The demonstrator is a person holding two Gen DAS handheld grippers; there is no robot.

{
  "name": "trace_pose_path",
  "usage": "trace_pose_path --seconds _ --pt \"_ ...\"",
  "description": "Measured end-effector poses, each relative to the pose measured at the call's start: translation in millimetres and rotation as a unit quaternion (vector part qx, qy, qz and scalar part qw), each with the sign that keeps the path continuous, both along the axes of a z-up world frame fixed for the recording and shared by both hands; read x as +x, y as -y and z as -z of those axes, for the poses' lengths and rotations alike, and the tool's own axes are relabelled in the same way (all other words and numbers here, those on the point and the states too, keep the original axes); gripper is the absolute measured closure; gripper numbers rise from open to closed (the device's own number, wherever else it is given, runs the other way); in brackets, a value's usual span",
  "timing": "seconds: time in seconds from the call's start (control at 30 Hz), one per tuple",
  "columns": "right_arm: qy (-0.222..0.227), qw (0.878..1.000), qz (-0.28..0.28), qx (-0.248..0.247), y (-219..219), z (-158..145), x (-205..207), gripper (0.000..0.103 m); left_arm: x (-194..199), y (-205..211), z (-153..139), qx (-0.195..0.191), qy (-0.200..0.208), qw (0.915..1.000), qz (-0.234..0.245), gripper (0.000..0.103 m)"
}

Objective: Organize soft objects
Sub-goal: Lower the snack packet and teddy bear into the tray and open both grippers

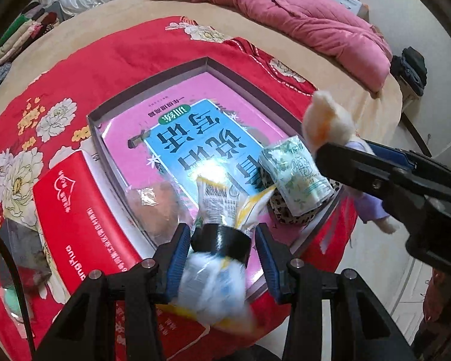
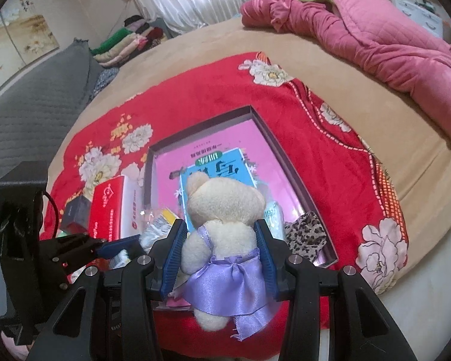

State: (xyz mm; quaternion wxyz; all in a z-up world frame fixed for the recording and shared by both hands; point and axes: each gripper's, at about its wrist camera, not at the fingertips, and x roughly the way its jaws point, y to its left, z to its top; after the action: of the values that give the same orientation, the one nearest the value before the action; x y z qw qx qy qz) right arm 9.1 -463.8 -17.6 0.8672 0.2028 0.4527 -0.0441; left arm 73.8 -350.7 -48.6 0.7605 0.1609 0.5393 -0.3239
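Gripping a teddy (image 2: 225, 228) by its waist, the right hand-held gripper (image 2: 221, 252) is holding it above the box (image 2: 297, 174) on the bed, likely to drop it inside; the left hand-held gripper (image 1: 222, 258) is standing released around a tissue pack (image 1: 216, 279).

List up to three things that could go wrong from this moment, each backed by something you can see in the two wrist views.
1. The left gripper seems open around the blurred packet; it may drop outside the box.
2. The bear sits between the right gripper's pads by its waist only and could slip.
3. Both grippers crowd the box's near edge, where the green pack overhangs; a bump might knock it off.
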Motion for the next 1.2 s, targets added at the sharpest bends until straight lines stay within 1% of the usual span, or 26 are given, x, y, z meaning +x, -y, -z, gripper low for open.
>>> trace_pose_path --seconds 0.23,0.4,0.53,0.7,1.0,1.2 --pt "-0.027 1.0 0.004 -0.009 6.2 13.3 9.8 0.055 0.7 7.2 4.9 0.006 0.002 0.9999 0.008 0.058" --pt "-0.04 0.999 -0.01 -0.005 3.6 24.1 14.2 0.055 4.6 8.9 10.4 0.008 -0.004 1.0 0.004 0.058" --pt "-0.049 0.999 -0.017 0.004 2.3 31.6 17.9 0.055 4.7 11.7 11.2 0.014 0.003 0.9999 0.008 0.058" --pt "-0.064 0.998 -0.022 0.003 3.6 40.1 23.5 0.055 6.7 12.7 13.3 0.015 0.002 0.9999 0.008 0.058" --pt "-0.081 0.996 -0.021 -0.013 7.2 57.1 36.9 0.055 10.5 11.0 16.1 0.013 -0.004 0.9999 0.004 0.058" --pt "-0.085 0.996 -0.025 -0.009 7.6 64.4 46.2 0.055 11.2 11.4 16.2 0.01 -0.008 0.9999 0.001 0.058"
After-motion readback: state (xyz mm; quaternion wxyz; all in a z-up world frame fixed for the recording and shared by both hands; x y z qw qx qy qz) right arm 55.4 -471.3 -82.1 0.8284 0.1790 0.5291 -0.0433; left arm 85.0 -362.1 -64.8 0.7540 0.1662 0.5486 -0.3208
